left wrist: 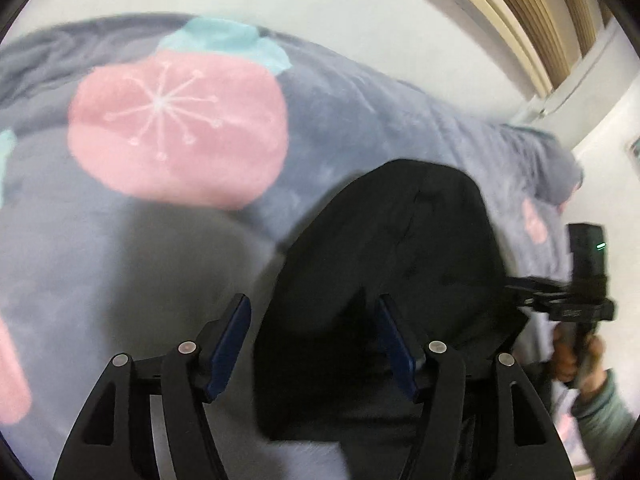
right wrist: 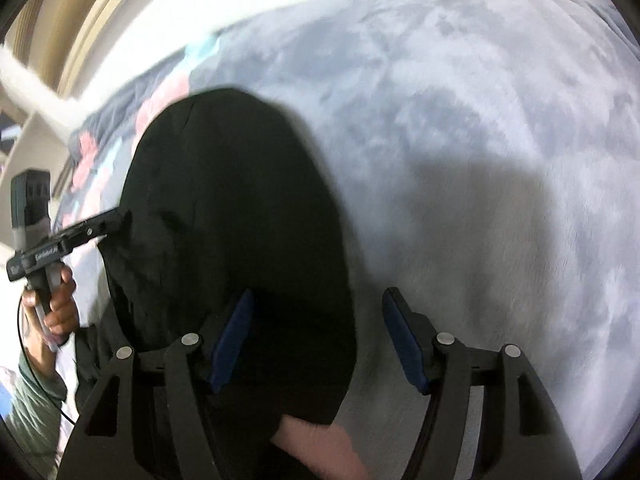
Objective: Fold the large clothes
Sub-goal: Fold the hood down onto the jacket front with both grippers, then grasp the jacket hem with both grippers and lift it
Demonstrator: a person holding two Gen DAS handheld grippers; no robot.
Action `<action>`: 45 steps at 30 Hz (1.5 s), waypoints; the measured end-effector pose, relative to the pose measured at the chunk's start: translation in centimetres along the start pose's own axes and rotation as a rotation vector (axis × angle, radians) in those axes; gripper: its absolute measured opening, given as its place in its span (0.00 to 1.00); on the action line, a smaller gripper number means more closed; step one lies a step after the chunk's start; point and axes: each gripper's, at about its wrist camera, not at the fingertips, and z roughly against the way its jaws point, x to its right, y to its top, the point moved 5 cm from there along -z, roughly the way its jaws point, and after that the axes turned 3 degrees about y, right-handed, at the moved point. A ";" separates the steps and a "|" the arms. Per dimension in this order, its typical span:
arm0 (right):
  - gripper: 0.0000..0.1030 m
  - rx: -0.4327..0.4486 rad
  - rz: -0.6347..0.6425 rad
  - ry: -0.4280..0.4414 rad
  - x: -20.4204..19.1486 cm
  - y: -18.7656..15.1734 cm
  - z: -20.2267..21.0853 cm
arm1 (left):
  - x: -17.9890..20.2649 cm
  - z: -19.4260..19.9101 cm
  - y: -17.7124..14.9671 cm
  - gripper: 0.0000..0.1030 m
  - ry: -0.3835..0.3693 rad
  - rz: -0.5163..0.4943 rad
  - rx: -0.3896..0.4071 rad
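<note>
Black garment lies on grey blanket between both tools. Left tool spread wide, empty, garment just ahead-right. Right tool also spread, empty, garment ahead-left.

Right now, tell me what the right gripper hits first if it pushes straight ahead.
Most likely the grey blanket: the open right gripper points mainly at it, with the black garment just left of that line. Depth is unclear.

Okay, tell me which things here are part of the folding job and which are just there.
Job: black garment, left gripper, right gripper.
Just there: grey blanket with pink flowers, white wall, wooden slats.
</note>
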 end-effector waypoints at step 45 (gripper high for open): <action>0.19 -0.104 0.226 -0.171 -17.1 -34.5 20.9 | 10.8 29.2 -41.9 0.16 0.163 0.067 -0.050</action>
